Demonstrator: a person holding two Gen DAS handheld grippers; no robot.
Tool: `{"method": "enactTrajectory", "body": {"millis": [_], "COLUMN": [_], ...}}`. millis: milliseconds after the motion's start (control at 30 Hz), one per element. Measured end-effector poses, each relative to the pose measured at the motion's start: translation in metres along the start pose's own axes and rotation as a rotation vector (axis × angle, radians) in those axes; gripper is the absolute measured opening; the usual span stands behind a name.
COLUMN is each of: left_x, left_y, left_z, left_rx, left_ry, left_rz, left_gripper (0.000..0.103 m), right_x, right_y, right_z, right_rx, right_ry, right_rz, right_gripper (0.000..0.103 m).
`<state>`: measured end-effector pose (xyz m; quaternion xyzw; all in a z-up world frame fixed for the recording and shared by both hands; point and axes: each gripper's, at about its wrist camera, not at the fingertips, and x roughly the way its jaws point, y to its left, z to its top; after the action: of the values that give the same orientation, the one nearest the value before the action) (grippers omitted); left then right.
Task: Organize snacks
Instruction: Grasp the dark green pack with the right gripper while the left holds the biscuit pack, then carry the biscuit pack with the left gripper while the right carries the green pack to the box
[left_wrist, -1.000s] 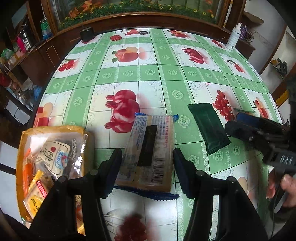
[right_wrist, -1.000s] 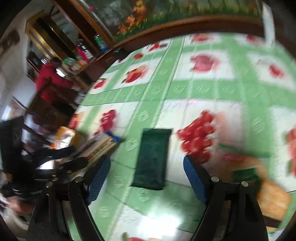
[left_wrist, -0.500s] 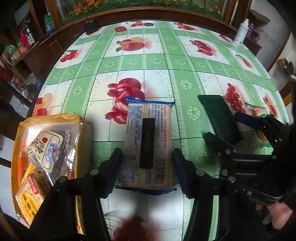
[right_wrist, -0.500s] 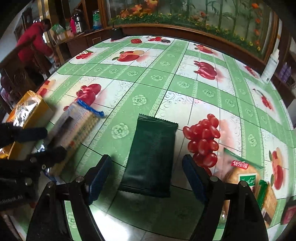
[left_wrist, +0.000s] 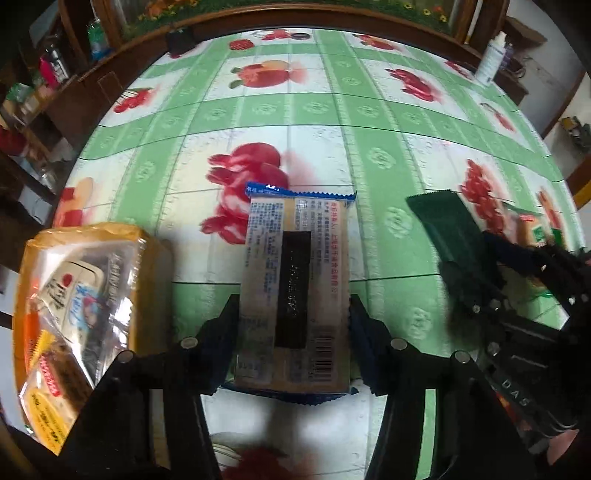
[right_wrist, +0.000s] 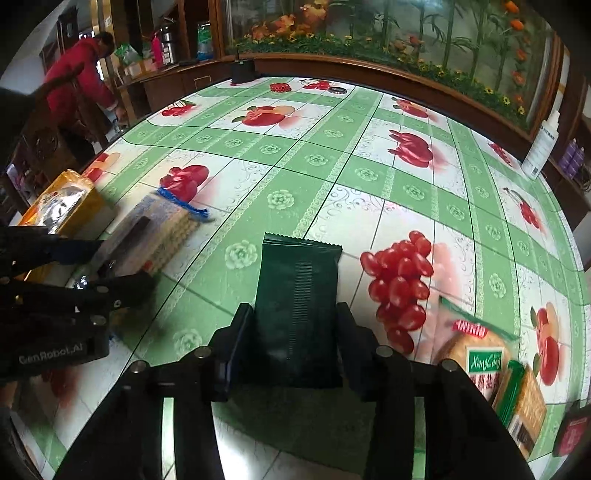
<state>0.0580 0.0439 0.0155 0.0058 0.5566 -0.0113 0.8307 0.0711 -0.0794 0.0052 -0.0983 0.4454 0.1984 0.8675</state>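
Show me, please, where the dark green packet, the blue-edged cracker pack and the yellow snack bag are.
dark green packet (right_wrist: 299, 295): right wrist view, middle of its ribbed face.
blue-edged cracker pack (left_wrist: 295, 280): left wrist view, black strip on its printed back.
yellow snack bag (left_wrist: 85, 295): left wrist view, clear window on its top.

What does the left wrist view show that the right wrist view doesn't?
Only the left wrist view: the printed label and barcode on the cracker pack held in the left tongs, and the contents of the orange snack bag.
Only the right wrist view: the green-label cracker packet's front, and a person in red.
Both: the dark green packet in the right tongs, and the fruit tablecloth.
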Motion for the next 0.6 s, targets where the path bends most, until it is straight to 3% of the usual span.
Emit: {"method": "enactTrajectory", "body": {"millis": [233,600], "left_x": [-0.011,-0.049], "left_y": [-0.006,-0.011], "left_z": [-0.017,-0.043], "left_rx": [0.025,0.035], "left_ry": [-0.025,-0.138], "left_rz": [0.015,0.023], "left_gripper": [0.057,0.057], "right_x": [-0.022,-0.065], "right_y": [-0.001,0.005], "right_z": [-0.019,-0.037], "right_rx": [0.046,0.081], "right_ry": [-0.042,-0.131], "right_rz": [0.052,0.103], "right_gripper": [0.044,0.044]}}
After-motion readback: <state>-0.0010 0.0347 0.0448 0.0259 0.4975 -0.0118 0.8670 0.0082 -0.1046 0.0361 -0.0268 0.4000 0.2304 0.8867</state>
